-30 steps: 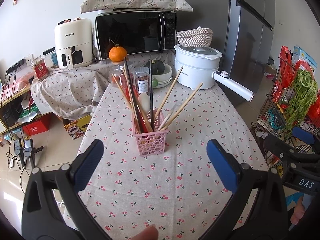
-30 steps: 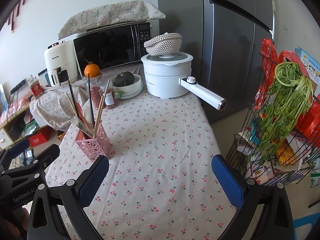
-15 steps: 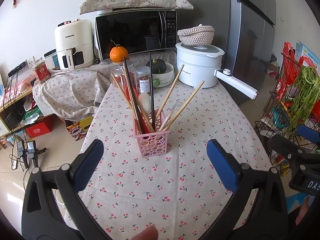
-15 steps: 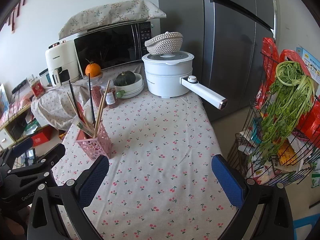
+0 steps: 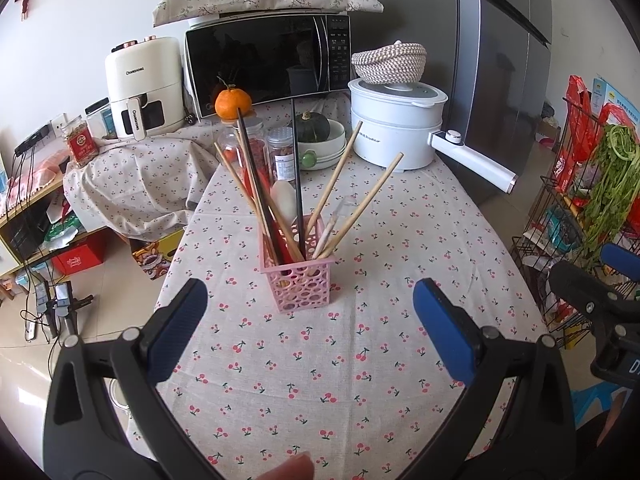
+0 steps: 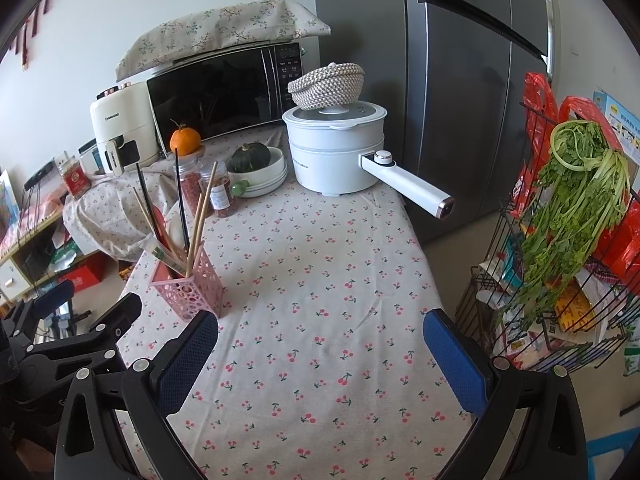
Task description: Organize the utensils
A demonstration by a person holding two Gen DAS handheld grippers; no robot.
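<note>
A pink perforated holder (image 5: 298,284) (image 6: 191,289) stands on the cherry-print tablecloth (image 5: 360,360). It holds several wooden chopsticks (image 5: 362,204), dark chopsticks (image 5: 297,168) and a white spoon (image 5: 283,196). My left gripper (image 5: 310,328) hangs open over the near part of the table, short of the holder, with nothing between its blue pads. My right gripper (image 6: 320,354) is open too and empty, to the right of the holder. The left gripper's black frame (image 6: 72,344) shows at the lower left of the right wrist view.
At the table's far end stand a white electric pot (image 5: 394,128) with a long handle (image 5: 472,160), a bowl with a green squash (image 5: 320,136), jars (image 5: 280,152) and a microwave (image 5: 266,60). A wire rack with greens (image 6: 572,232) stands right of the table, beside a fridge (image 6: 460,80).
Both grippers have drawn back and up a little, so the holder looks smaller and farther away. Both stay open and empty.
</note>
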